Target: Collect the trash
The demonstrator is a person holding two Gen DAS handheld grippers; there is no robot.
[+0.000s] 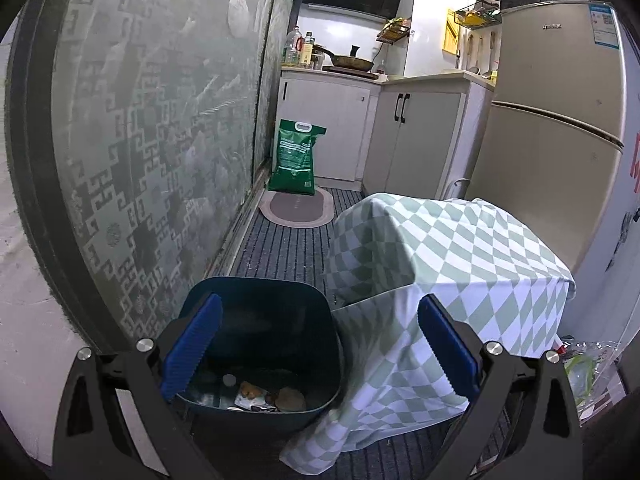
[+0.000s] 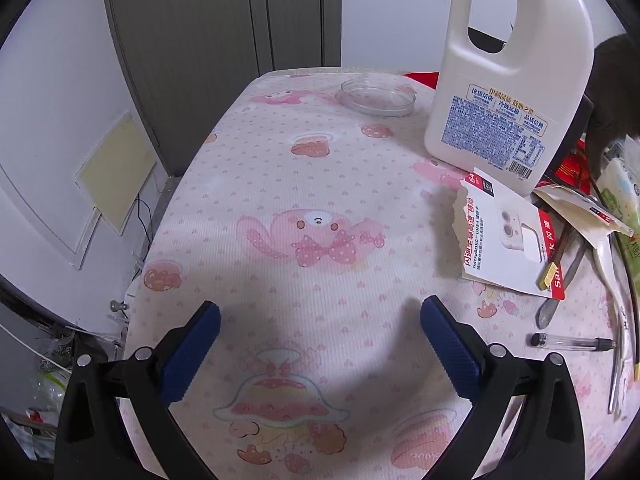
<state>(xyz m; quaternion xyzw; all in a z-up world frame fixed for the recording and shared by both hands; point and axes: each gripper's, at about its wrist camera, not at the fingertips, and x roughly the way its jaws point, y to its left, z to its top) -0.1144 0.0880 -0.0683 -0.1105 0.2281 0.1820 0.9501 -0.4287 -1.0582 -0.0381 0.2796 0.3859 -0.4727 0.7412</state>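
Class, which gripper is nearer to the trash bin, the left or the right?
Left. The left gripper hangs open right above the trash bin. The right gripper is open over a table; no bin shows in its view.

Frosted patterned glass wall [image 1: 160, 128], white cabinets [image 1: 416, 140], beige fridge [image 1: 560, 120], striped floor mat [image 1: 288, 248]

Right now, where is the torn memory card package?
In the right wrist view, the torn memory card package lies on the table's right side, just in front of the white jug, partly under its base.

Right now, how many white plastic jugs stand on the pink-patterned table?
1. The white jug stands upright at the table's far right, beside the torn card packaging. Clutter at the right edge may hide others.
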